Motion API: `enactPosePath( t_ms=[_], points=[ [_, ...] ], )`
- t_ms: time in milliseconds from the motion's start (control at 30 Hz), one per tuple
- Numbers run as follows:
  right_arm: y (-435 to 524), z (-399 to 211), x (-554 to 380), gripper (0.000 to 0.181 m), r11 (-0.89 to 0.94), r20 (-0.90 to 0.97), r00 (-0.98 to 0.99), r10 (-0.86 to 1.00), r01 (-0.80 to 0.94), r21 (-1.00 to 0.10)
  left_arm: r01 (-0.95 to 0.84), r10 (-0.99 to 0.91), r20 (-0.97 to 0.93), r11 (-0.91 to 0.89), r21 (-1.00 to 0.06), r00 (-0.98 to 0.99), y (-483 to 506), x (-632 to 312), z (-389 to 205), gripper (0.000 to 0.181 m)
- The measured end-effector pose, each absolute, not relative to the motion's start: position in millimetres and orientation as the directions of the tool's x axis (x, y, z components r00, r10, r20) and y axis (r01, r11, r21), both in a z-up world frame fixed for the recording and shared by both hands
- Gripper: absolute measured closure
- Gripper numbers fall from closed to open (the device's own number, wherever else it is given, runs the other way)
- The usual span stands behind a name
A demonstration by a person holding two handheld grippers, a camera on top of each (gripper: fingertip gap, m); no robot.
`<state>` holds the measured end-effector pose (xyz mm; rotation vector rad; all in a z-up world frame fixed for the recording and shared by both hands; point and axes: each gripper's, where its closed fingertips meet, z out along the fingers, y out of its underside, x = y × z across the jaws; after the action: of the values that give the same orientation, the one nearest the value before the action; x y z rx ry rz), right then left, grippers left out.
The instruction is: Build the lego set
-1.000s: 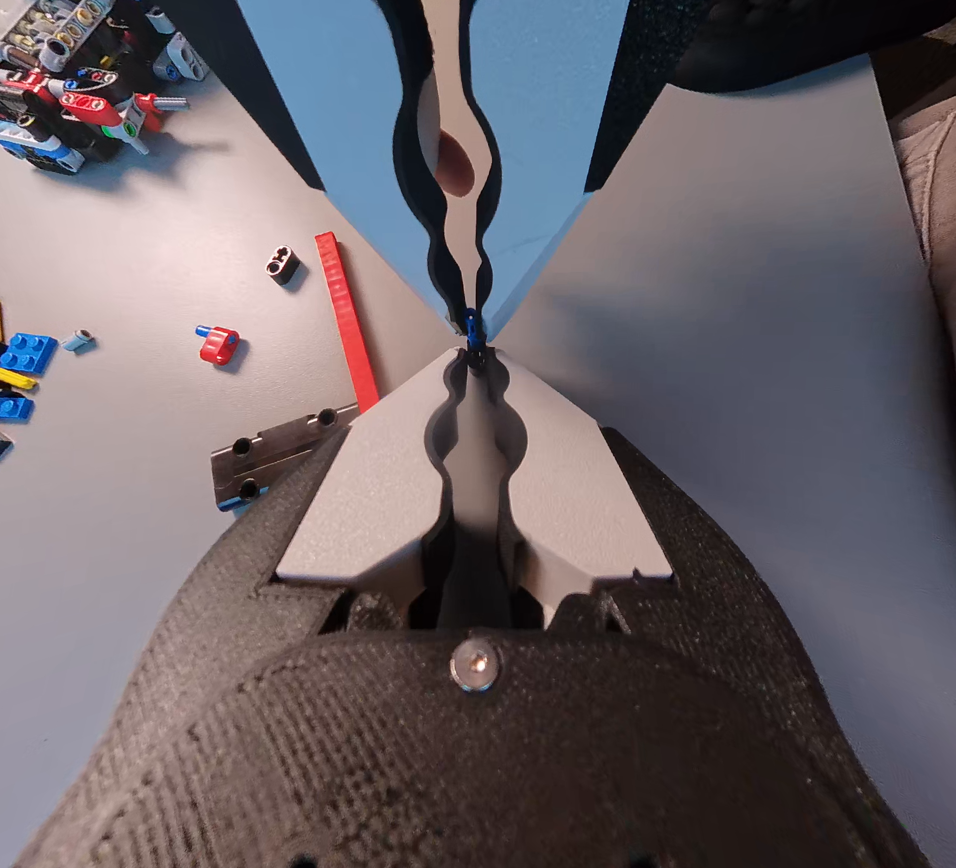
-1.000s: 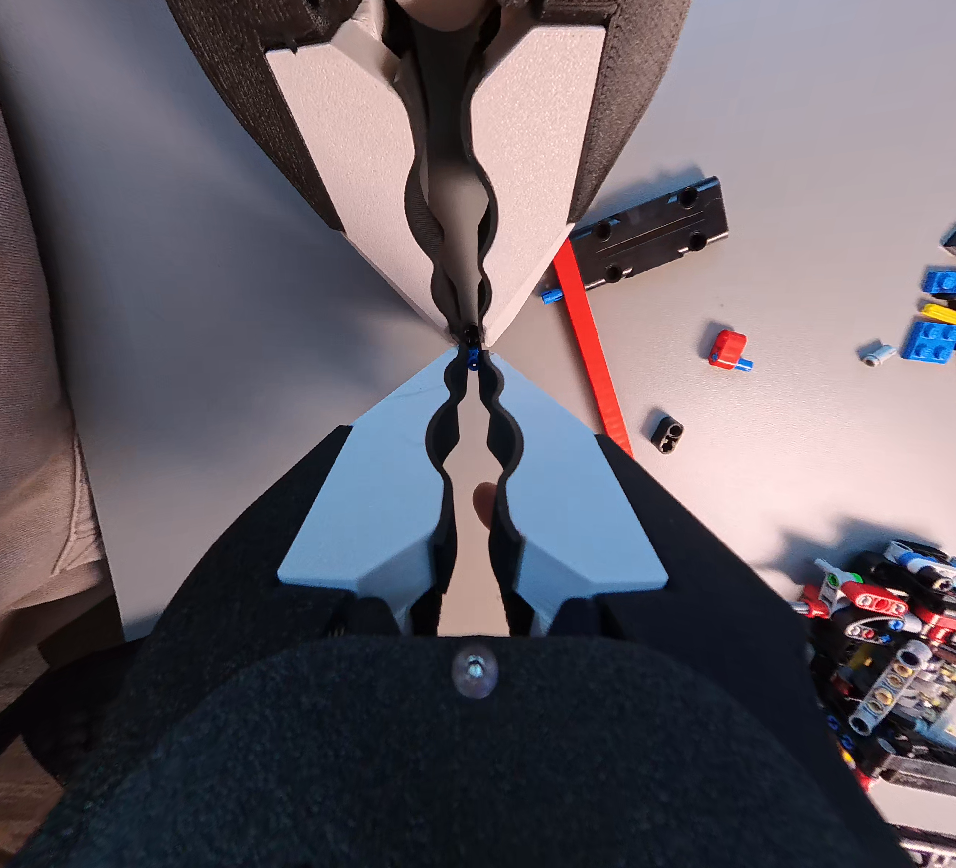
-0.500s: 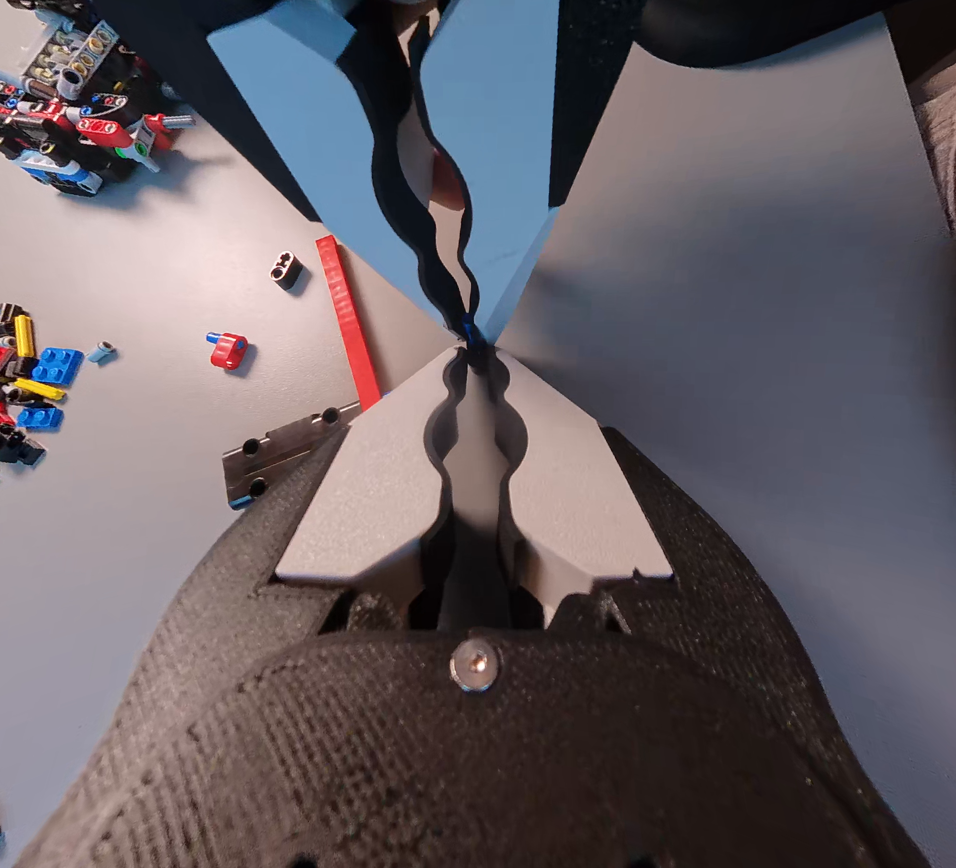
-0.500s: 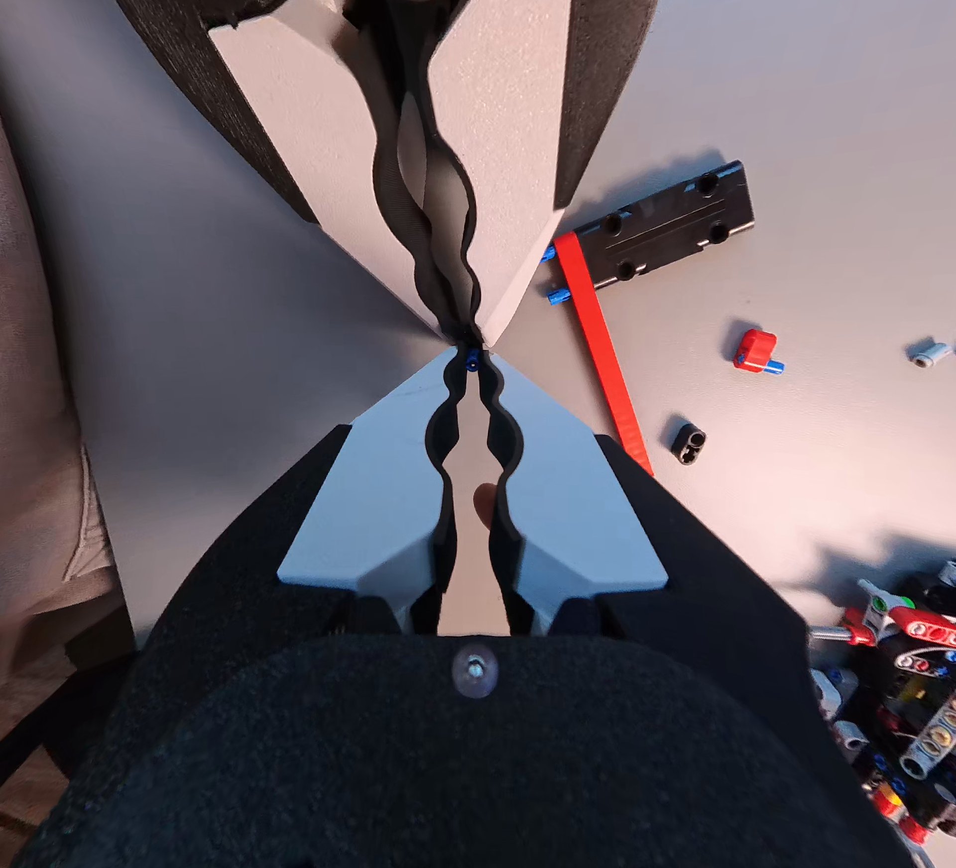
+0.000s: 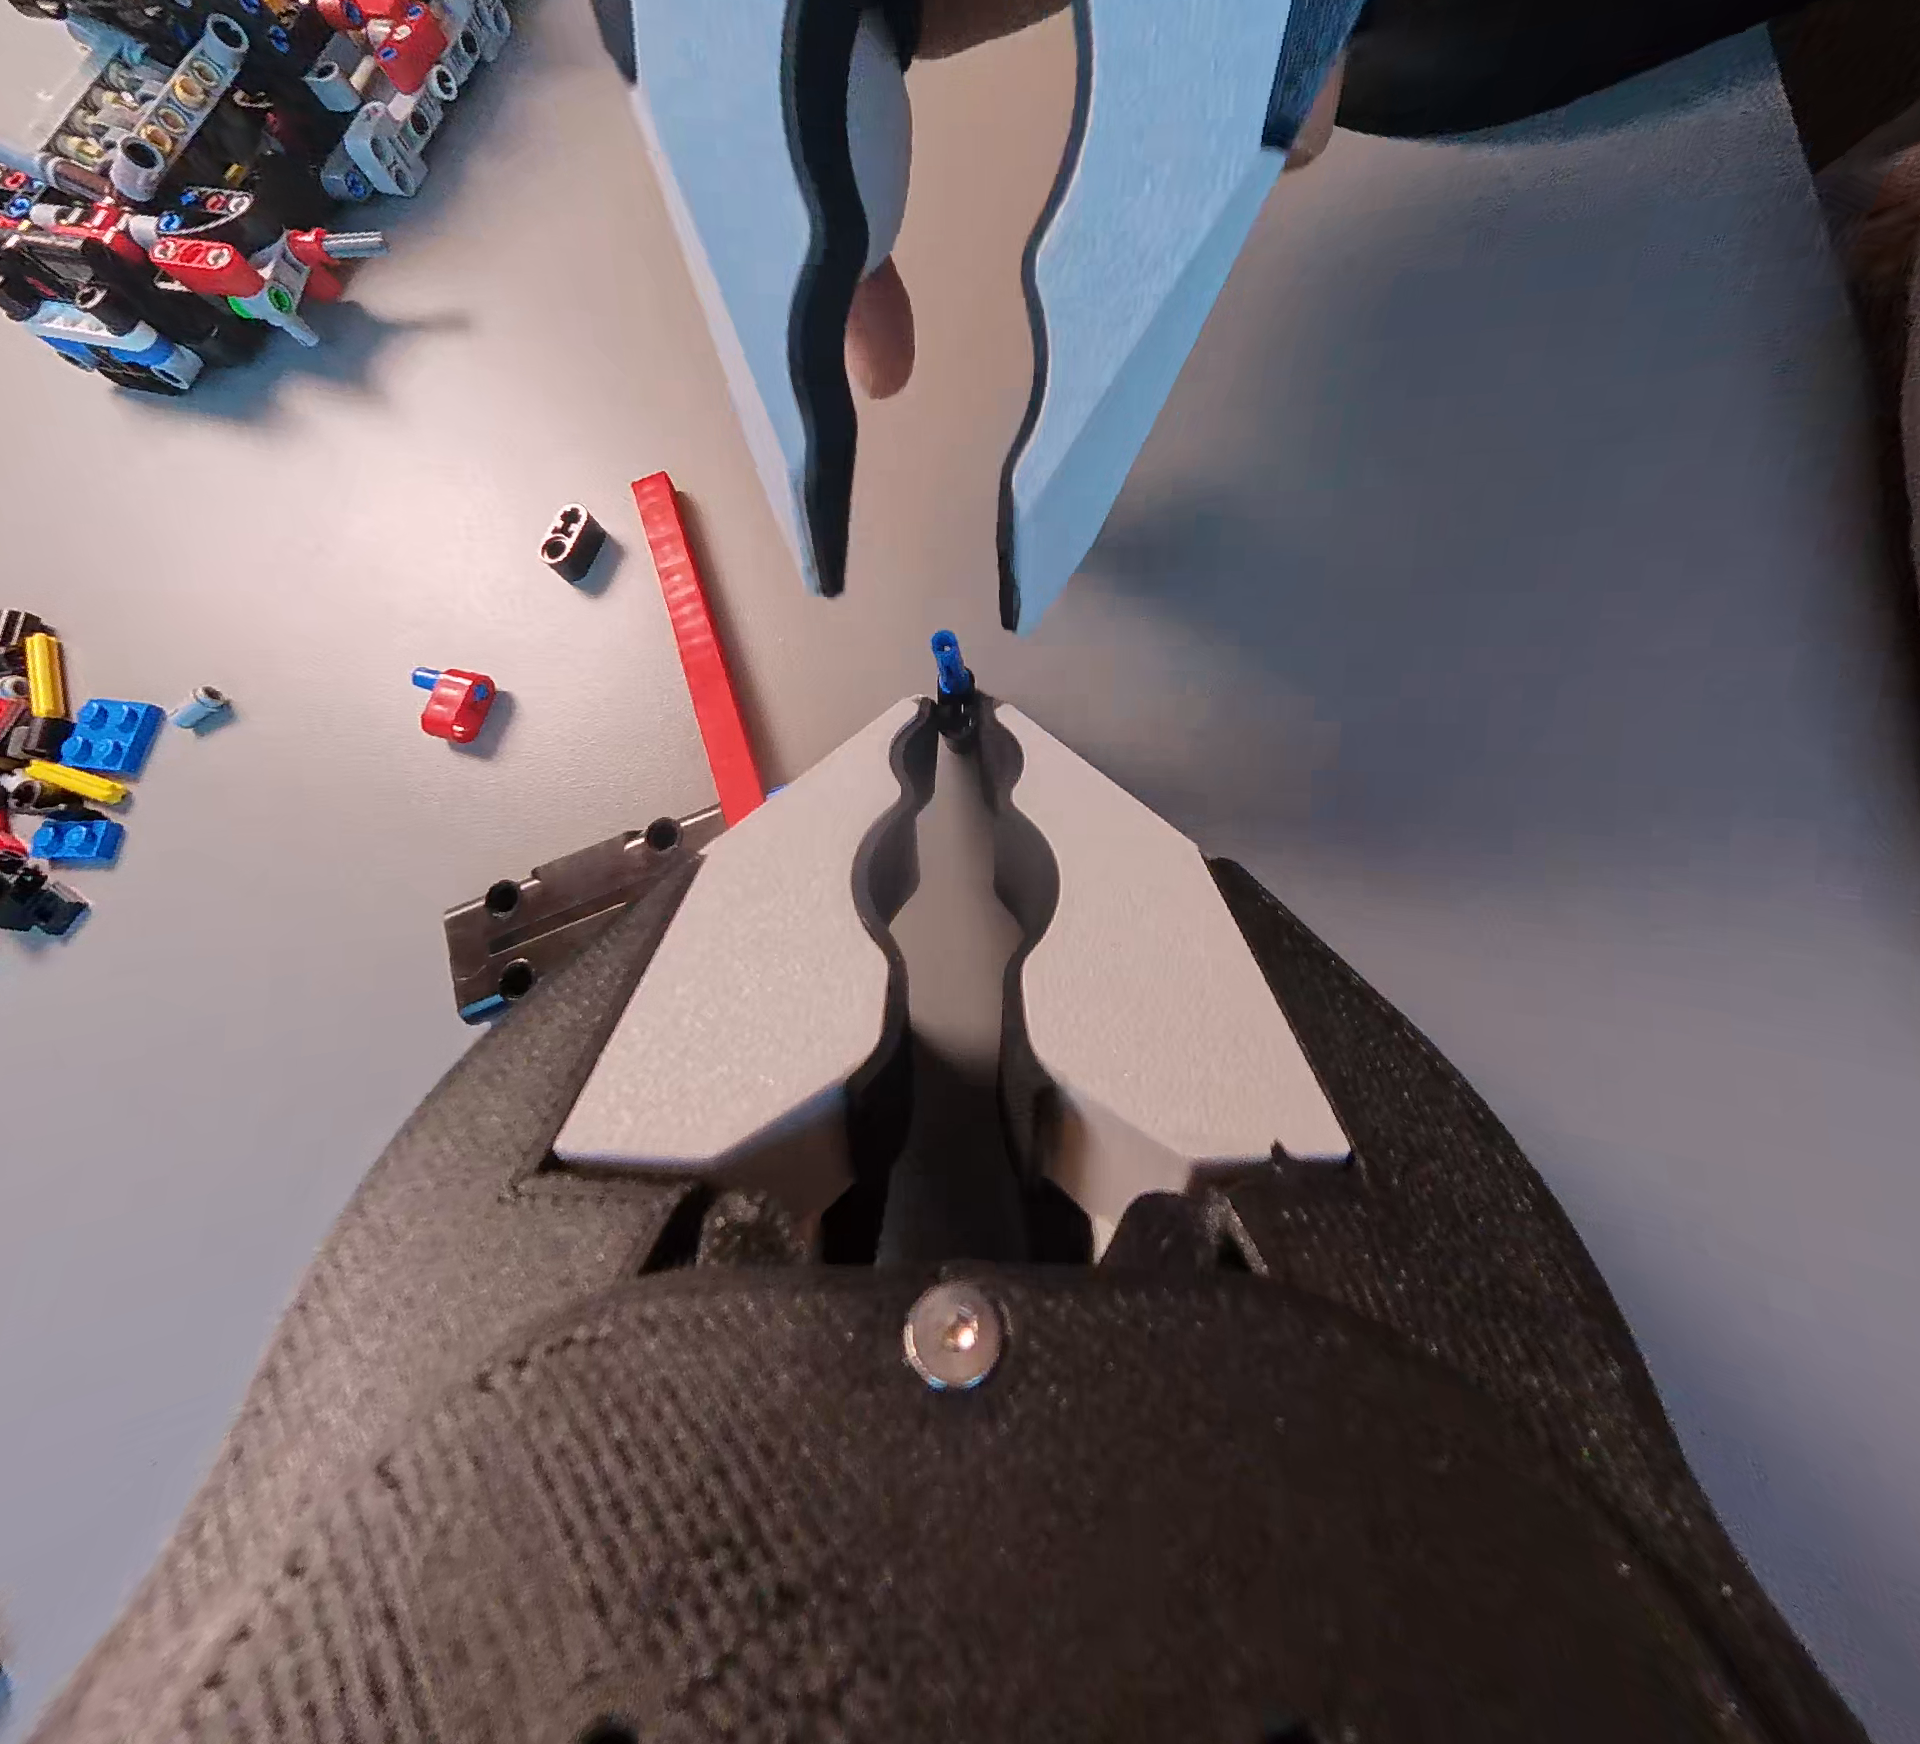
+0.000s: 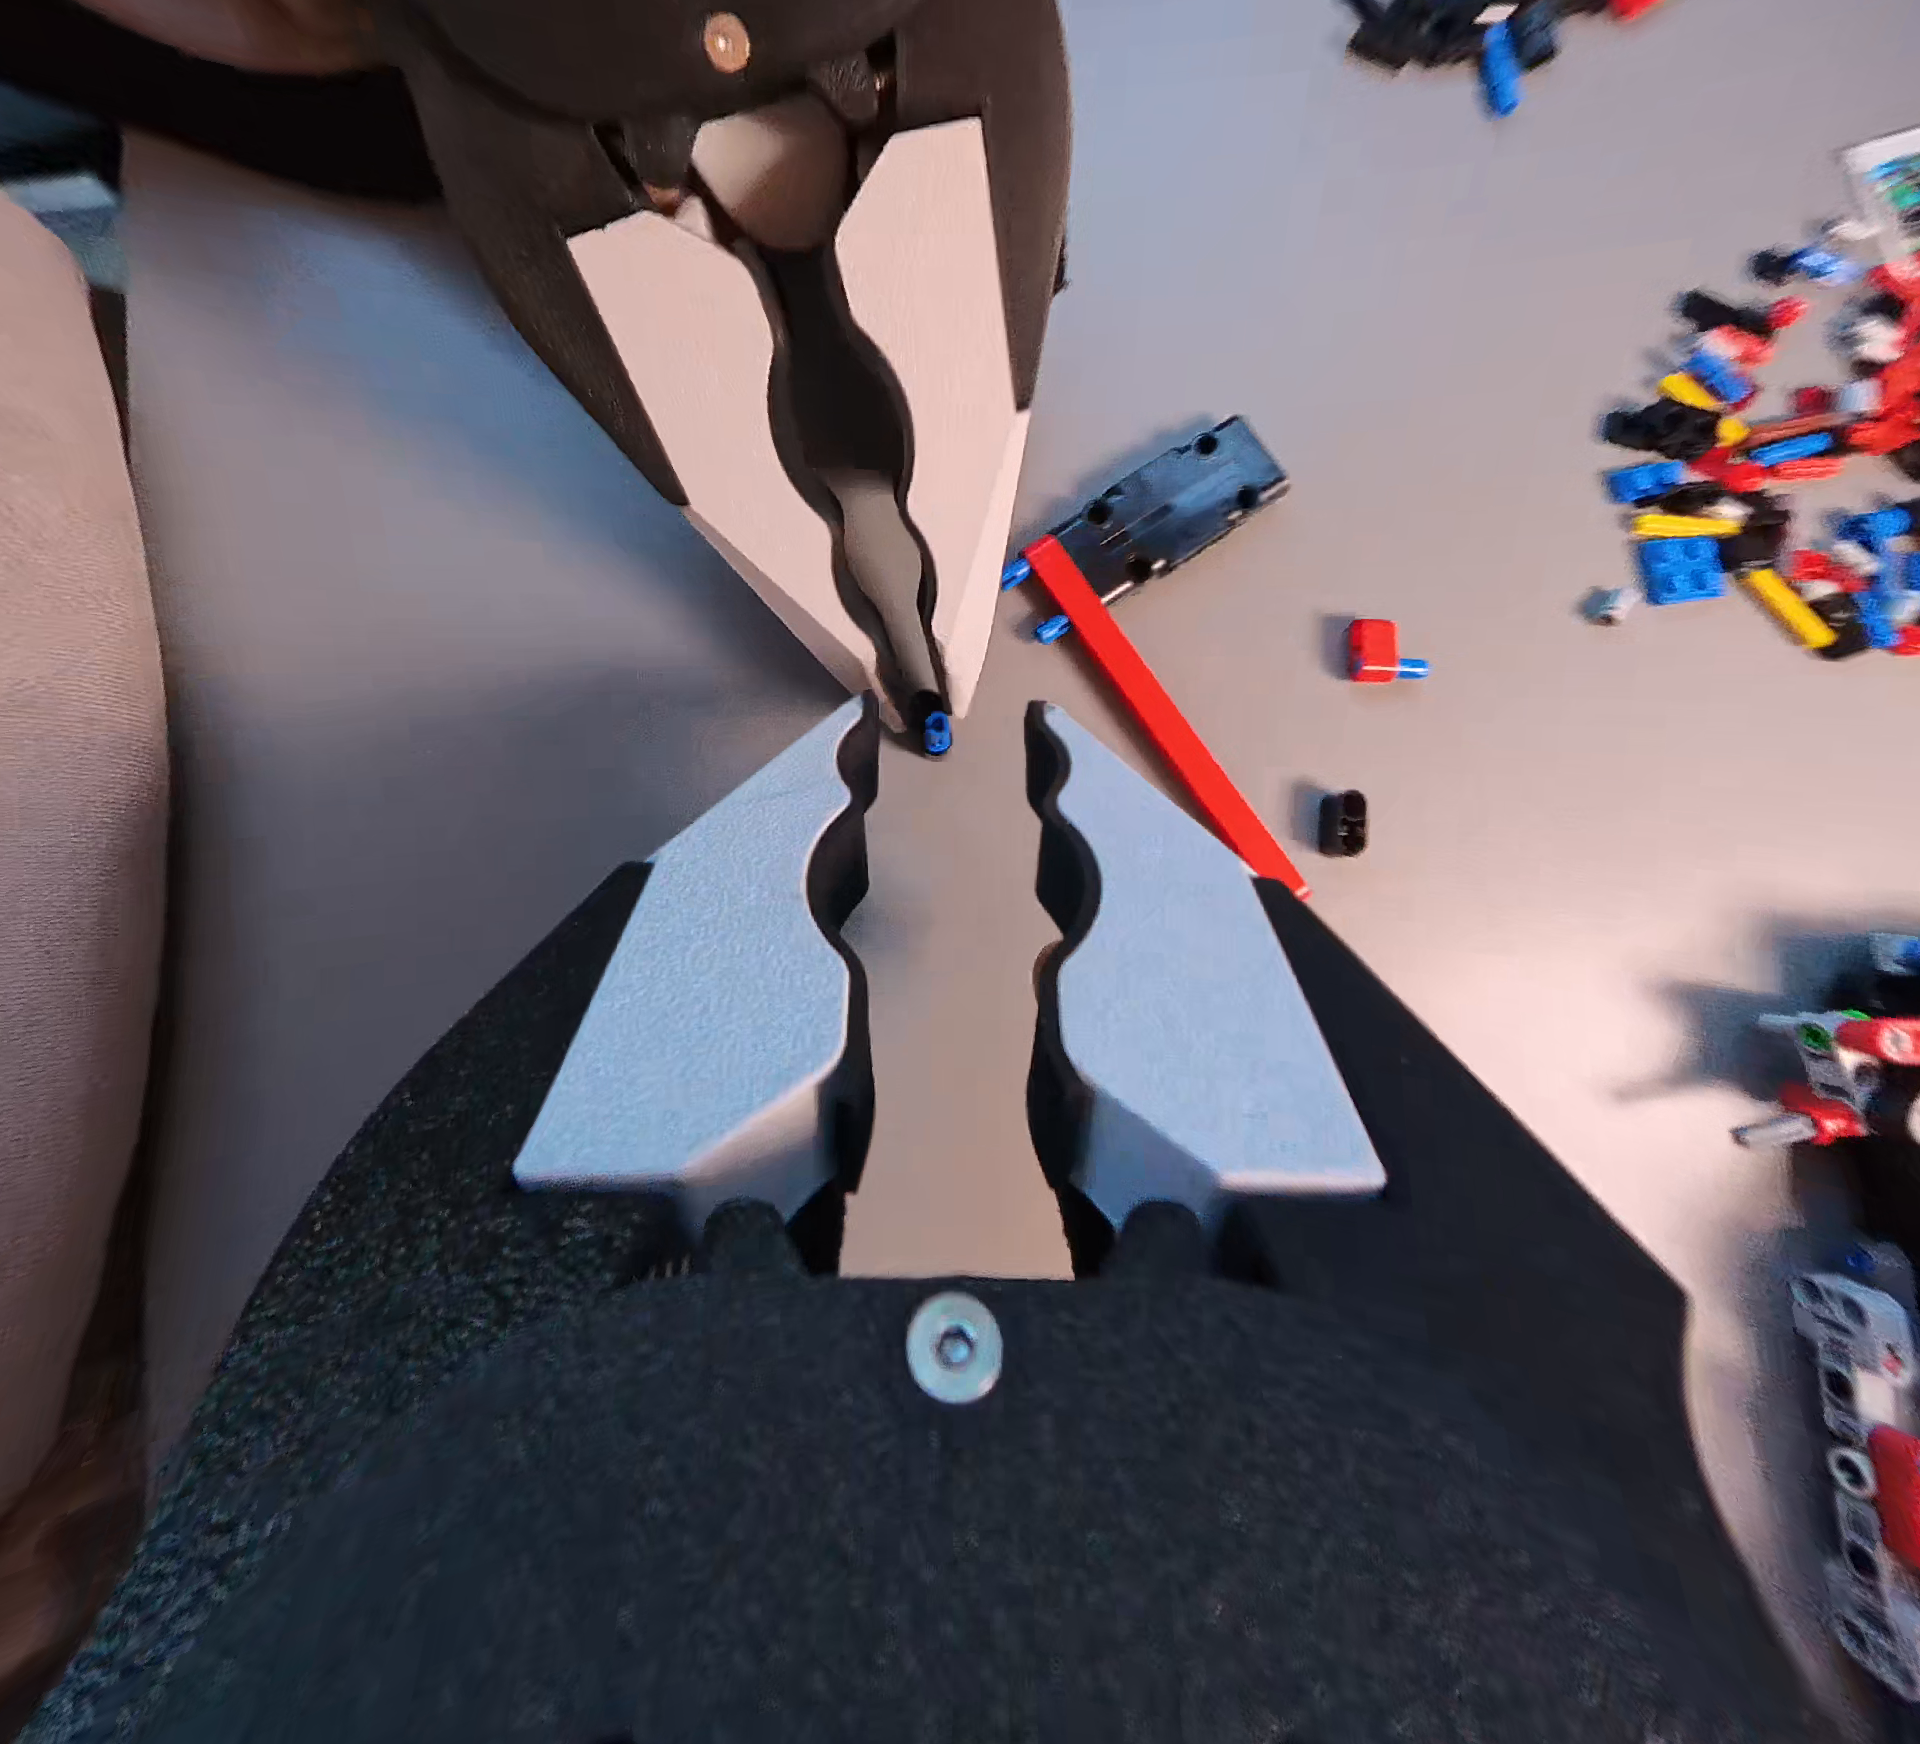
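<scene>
While my left gripper (image 5: 956, 718) pinches blue pin (image 5: 948, 660), pin axis points straight at my spread right gripper (image 6: 951, 718), tips nearly touching, above counter (image 5: 1455, 655).

- Your left gripper (image 5: 957, 715) pinches a small black connector with a blue pin (image 5: 948, 658) poking forward past its grey fingertips; the right gripper (image 6: 948, 712), fingers spread, faces it just beyond the pin.
- A long red beam (image 5: 697, 645) lies flat on the table, left of your left fingertips, one end against a black plate (image 5: 566, 905) with round holes.
- Further left sit a small black two-hole connector (image 5: 572, 541) and a red piece with a blue pin (image 5: 457, 703).
- The partly built model (image 5: 208, 115) stands far left.
</scene>
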<state>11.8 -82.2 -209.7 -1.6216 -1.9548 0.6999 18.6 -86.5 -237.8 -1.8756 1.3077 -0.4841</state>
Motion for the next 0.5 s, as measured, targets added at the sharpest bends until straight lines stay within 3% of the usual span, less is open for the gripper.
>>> enactPosePath(
  t_ms=[200, 500],
  points=[
    [-84.0, -193.0, 30.9, 0.152, 0.043, 0.02, -0.047, 0.999, 0.566, -0.823, -0.624, -0.899, -0.168, -0.137, -0.769, 0.405, -84.0, 16.3, -237.6, 0.176],
    [-84.4, -188.3, 35.0, 0.153, -0.007, -0.002, 0.013, 1.0, 0.456, -0.89, -0.632, -0.86, -0.275, -0.068, -0.772, 0.429, -76.2, 13.8, -226.9, 0.176]
  ],
)
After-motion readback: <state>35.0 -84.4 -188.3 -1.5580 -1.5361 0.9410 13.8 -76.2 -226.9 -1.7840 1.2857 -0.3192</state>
